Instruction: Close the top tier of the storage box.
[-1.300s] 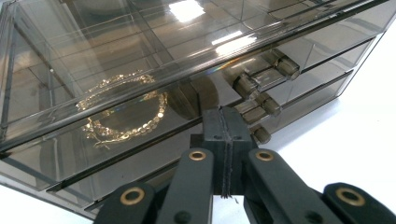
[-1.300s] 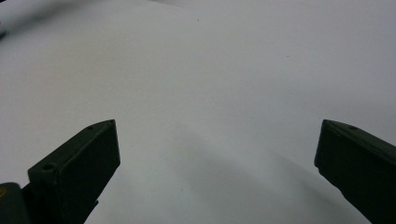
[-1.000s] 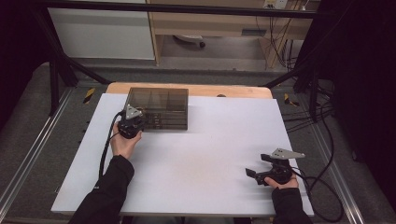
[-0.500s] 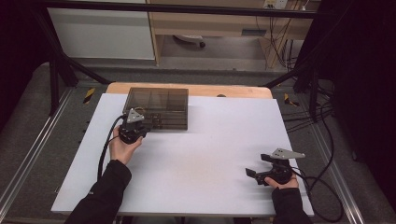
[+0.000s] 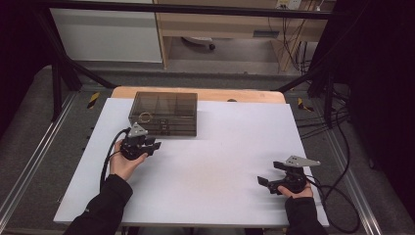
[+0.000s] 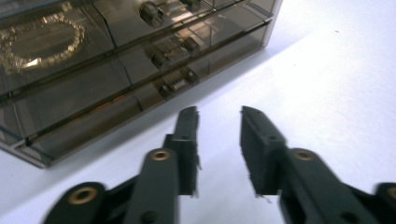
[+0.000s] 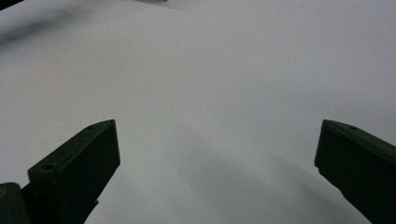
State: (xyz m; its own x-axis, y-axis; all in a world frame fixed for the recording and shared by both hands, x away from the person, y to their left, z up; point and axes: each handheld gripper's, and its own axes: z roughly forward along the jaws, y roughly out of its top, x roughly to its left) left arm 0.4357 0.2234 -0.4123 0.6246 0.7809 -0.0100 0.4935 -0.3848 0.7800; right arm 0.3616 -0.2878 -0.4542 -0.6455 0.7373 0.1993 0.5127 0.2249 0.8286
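— Two grippers are up: our left gripper [image 5: 152, 145] sits just in front of the smoked drawer box [image 5: 164, 112], near its front left corner, fingers [image 6: 187, 140] parted a little with nothing between them.

— And the box?

— We see it at the far edge of the white counter [image 5: 215, 161], a gold beaded ring [image 6: 42, 39] inside it. Our right gripper [image 5: 268, 175] rests well apart from the box, toward the near right, fingers spread wide and empty.
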